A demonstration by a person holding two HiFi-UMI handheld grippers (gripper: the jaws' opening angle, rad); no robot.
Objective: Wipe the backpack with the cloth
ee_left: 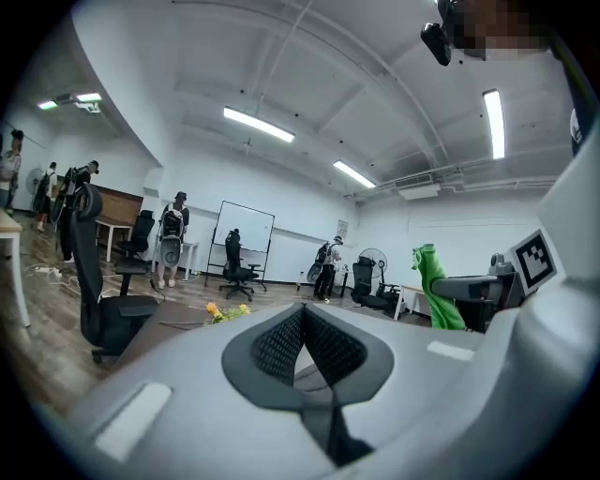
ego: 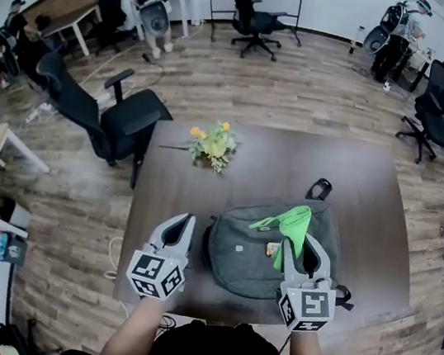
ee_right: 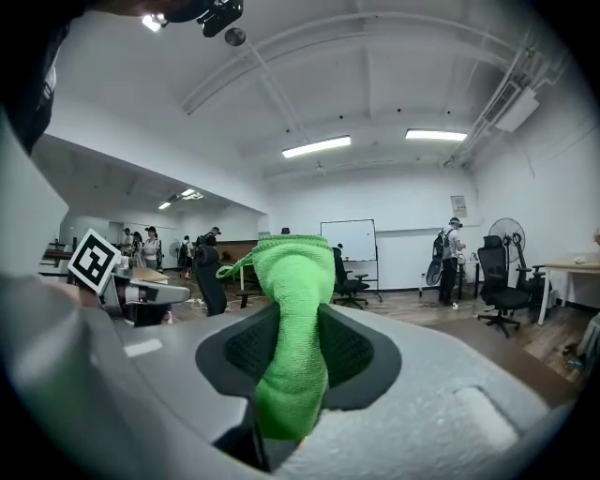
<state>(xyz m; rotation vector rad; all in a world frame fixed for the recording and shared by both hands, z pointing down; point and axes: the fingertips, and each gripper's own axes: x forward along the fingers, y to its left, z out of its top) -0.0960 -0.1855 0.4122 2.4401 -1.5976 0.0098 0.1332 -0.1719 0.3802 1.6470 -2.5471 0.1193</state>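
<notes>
R gripper (ego: 301, 242) clamps green cloth (ego: 294, 222) over backpack (ego: 242, 259); L gripper (ego: 182, 221) closed, empty

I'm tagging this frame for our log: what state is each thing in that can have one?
left claw: shut, nothing in it.
right claw: shut on the green cloth.
green cloth: bunched, standing up out of the right claw.
backpack: lying flat on the table; zips too small to tell.
flowers: lying on the table, apart from the backpack.
</notes>
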